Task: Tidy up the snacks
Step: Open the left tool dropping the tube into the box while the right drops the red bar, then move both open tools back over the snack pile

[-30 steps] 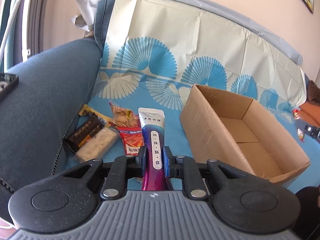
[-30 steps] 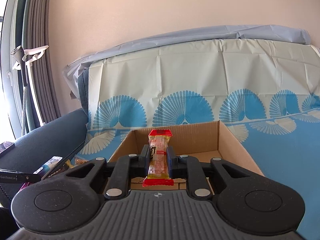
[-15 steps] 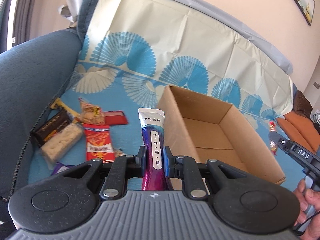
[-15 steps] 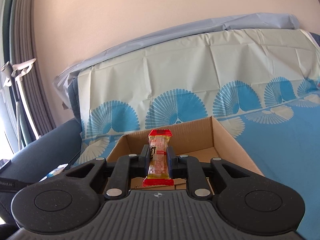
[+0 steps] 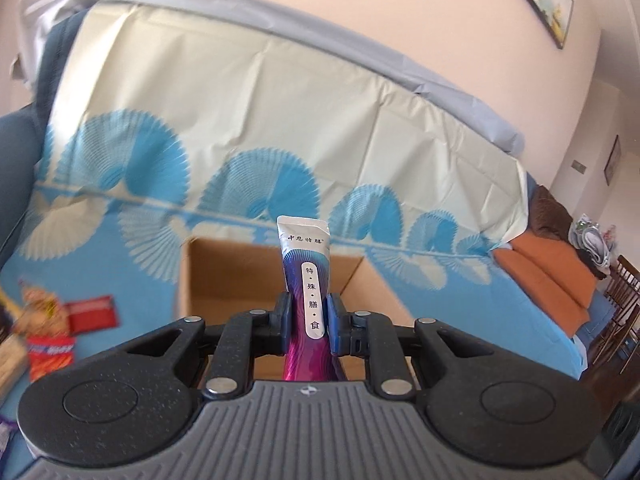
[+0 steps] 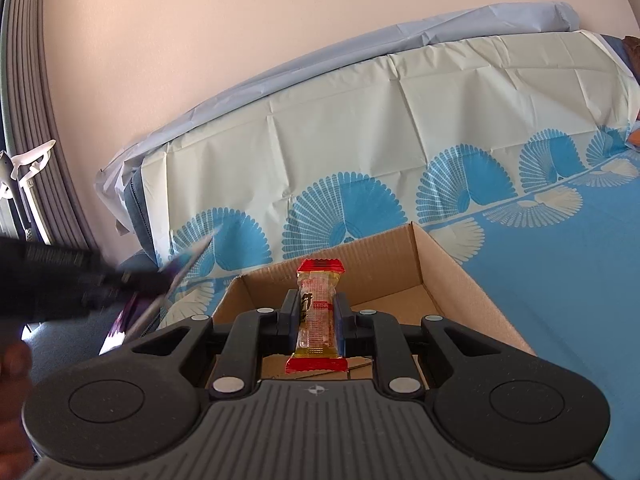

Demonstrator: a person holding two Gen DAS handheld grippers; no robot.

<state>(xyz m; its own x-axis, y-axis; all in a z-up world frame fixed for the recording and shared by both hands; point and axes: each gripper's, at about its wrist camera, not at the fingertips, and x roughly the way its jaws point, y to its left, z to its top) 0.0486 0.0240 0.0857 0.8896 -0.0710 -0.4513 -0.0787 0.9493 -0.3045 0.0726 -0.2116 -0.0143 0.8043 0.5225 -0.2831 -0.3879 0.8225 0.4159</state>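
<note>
- The left hand-held gripper (image 5: 307,322) points slightly downward over the near edge of the cardboard box (image 5: 224,280), its pads pressed on a purple and silver sachet (image 5: 306,280) that stands upright between them.
- The right hand-held gripper (image 6: 318,320) also tips gently down toward the box (image 6: 460,280), clamped narrowly on a clear snack bar (image 6: 318,316) with red ends, held upright over the box's near wall.
- Both log lines show the jaws having just been opening a little, though each packet is gripped between the pads.
- Only the left view shows loose snack packets (image 5: 52,332) lying on the blue sofa cover (image 5: 460,312) left of the box, and orange cushions (image 5: 540,276) far to its right.
- Only the right view shows the other gripper from outside (image 6: 72,280), a dark blur left of the box, with the sachet (image 6: 188,264) seen edge-on.
- The loose packets are smeared and cut by the frame; a hand (image 6: 12,368) at the left border is barely readable.
</note>
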